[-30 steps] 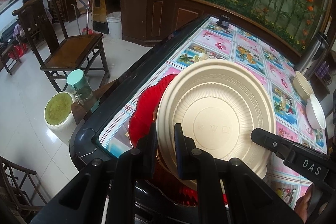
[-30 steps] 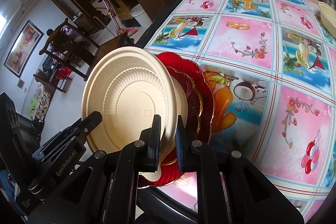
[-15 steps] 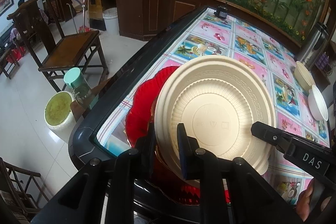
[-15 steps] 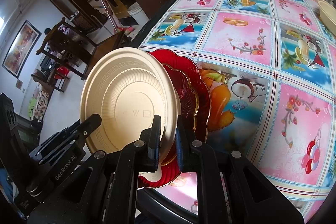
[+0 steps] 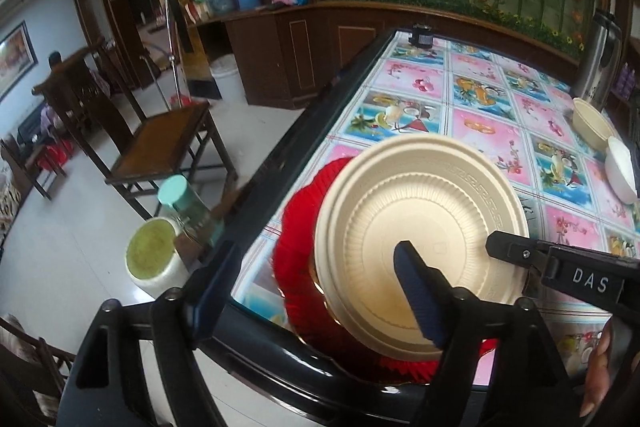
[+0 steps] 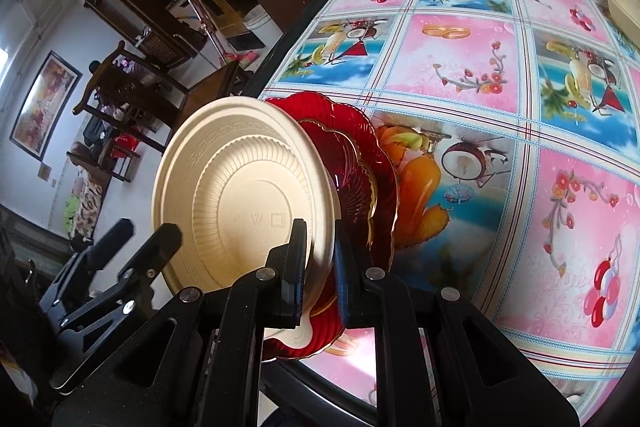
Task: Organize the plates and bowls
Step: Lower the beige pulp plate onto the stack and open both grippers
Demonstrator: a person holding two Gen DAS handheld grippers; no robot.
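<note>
1. Right wrist view: the right tool (image 6: 320,247) is clamped on the lower edge of a stack of plates, one finger against the underside of the cream plate (image 6: 240,195), the other behind the red plates (image 6: 360,163).
2. The stack stands tilted on edge, its bottom facing this camera, over the near edge of the tabletop (image 6: 500,75) with its patterned fruit and flower cloth.
3. Left of that tool, the left tool's two black fingers (image 6: 132,267) stand apart beside the cream plate's rim.
4. Left wrist view: the left tool (image 5: 308,291) has just been opening; its jaws are wide apart, one blue-padded finger in front of the cream plate (image 5: 420,219), the other out over the table's dark rim, and neither pad presses on the plate.
5. Behind the cream plate the red plate (image 5: 300,227) shows at its left edge.
6. The right tool (image 5: 560,267), marked DAS, reaches in from the right onto the stack's rim.
7. Far right on the tabletop (image 5: 480,131) sit a cream bowl (image 5: 592,123) and a white bowl (image 5: 620,175), near each other and well apart from the stack.
</note>
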